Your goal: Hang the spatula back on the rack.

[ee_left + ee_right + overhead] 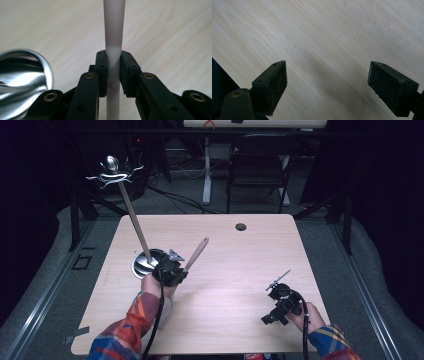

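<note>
Dim lab or studio: lone table [250,250], folding chair [257,167], floor cables [175,195].

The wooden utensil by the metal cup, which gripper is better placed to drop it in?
Probably left: the left gripper is shut on the wooden utensil's handle beside the metal cup; the right gripper is open, farther away.

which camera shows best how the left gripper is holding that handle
The left gripper view: the left gripper has both pads clamped on the pale handle. The high view shows the handle slanting up from that hand, grip unclear.
</note>
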`<act>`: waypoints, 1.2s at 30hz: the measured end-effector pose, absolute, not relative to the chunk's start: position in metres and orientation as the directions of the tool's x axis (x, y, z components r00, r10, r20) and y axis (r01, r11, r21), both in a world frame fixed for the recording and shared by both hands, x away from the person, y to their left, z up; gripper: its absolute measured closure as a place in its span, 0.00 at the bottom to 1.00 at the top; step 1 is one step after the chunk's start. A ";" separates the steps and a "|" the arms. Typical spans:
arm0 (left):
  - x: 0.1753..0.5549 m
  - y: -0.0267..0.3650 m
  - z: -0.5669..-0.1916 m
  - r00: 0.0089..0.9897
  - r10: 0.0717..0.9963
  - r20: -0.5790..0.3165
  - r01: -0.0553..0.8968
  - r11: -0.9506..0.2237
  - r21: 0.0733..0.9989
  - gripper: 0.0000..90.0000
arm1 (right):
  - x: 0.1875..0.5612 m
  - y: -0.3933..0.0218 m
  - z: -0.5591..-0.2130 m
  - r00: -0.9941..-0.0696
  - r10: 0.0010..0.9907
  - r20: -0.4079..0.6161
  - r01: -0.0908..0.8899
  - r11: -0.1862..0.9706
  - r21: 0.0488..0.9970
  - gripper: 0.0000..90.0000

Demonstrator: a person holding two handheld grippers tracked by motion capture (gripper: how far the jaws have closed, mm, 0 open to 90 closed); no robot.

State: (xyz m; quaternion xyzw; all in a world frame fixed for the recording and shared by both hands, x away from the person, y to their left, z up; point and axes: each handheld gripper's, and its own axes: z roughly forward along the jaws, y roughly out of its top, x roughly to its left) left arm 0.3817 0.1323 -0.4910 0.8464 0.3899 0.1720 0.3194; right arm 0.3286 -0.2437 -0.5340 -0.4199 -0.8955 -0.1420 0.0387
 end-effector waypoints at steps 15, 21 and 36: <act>0.341 0.182 -0.447 0.463 0.878 0.116 0.349 -0.302 0.887 0.87 | 0.327 -0.245 -0.535 -0.641 0.744 0.190 0.765 0.599 0.235 0.17; 0.335 0.208 -0.434 0.393 0.915 0.095 0.326 -0.236 0.916 0.87 | 0.327 -0.244 -0.535 -0.644 0.744 0.179 0.762 0.605 0.231 0.17; 0.323 0.252 -0.398 0.174 0.983 0.059 0.274 -0.106 0.956 0.87 | 0.328 -0.242 -0.536 -0.641 0.743 0.189 0.766 0.606 0.215 0.17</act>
